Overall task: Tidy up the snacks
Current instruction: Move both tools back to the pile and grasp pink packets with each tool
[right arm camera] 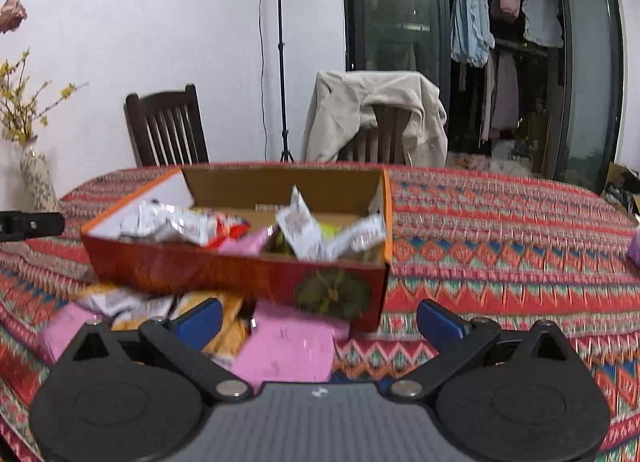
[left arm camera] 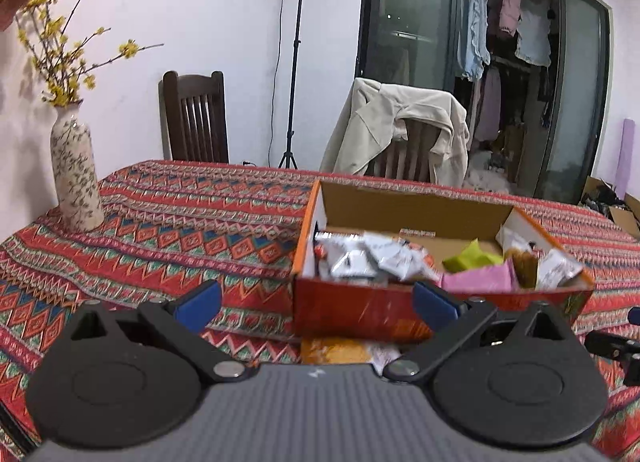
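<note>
- The left gripper [left arm camera: 316,304] has its jaws spread wide and holds nothing; its blue pads [left arm camera: 199,305] frame the near wall of the snack box.
- The right gripper [right arm camera: 319,321] is likewise wide open and empty, hovering over loose packets in front of the box.
- The box [left arm camera: 360,310] is an open orange-red carton with plain cardboard inside, resting on the patterned surface [left arm camera: 168,222] toward its right half.
- Inside it lie crumpled silver-white packets [left arm camera: 360,258] at the left, a lime-green packet [left arm camera: 472,258] and a pink one [left arm camera: 480,280] in the middle, and more white wrappers at the right.
- Outside, just near of the box in the right wrist view, sit a flat pink packet [right arm camera: 288,346], an orange-yellow bag [right arm camera: 230,332] and a white wrapper [right arm camera: 120,302], overlapping one another.
- Judged from this, the task is partway through: some snacks are boxed, several are still out, and the step in hand looks like reaching for the next loose one.
- The next move probably calls for the right gripper to drop onto the pink packet, close on an edge and lift it over the near wall.
- The packets look thin and slippery, so a pinch may slide or catch a neighbour.
- A patterned vase [left arm camera: 76,178] of yellow blossoms stands at the far left, well apart.
</note>
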### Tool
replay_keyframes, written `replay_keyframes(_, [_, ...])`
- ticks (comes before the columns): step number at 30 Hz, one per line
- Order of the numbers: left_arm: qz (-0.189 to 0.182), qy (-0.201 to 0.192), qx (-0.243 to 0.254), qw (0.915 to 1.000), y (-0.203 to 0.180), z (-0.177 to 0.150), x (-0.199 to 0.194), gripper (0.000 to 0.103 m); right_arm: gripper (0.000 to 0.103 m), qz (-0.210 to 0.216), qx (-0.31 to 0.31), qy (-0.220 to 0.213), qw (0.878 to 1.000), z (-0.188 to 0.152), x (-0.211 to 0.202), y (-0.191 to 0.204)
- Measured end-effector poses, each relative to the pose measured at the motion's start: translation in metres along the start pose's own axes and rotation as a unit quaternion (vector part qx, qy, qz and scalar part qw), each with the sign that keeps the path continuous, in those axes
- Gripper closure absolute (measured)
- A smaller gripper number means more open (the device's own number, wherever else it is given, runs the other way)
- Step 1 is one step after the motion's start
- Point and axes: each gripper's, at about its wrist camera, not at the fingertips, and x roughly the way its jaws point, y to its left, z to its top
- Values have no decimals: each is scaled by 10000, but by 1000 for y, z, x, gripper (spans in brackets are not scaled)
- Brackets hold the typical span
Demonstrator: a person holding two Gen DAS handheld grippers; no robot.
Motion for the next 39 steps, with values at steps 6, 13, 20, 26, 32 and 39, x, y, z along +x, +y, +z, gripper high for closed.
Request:
replay_keyframes(6, [-69, -2, -34, 10000, 8, -22, -3, 0, 0, 15, 121, 161, 9998, -16, 3, -5])
replay_keyframes(13, [-279, -248, -165, 9992, 14, -27, -5, 0, 0, 126, 289, 177, 9993, -27, 9, -7])
replay_keyframes(20, [-226, -270, -165, 9992, 15, -29, -3, 0, 0, -6, 98, 333, 9994, -19, 16, 4])
replay_keyframes(26, [-156, -281, -108, 9994, 14, -31, -2, 0, 3, -97, -3, 509, 9987, -11, 31, 19])
replay_keyframes(32, [-182, -273, -39, 9995, 12, -33, -2, 0, 19, -256, 8, 724, 9971, -18, 49, 22])
replay_keyframes(39, [-180, -221, -66, 9996, 13, -33, 0, 0, 41, -69, 14, 677, 9977, -23, 45, 22])
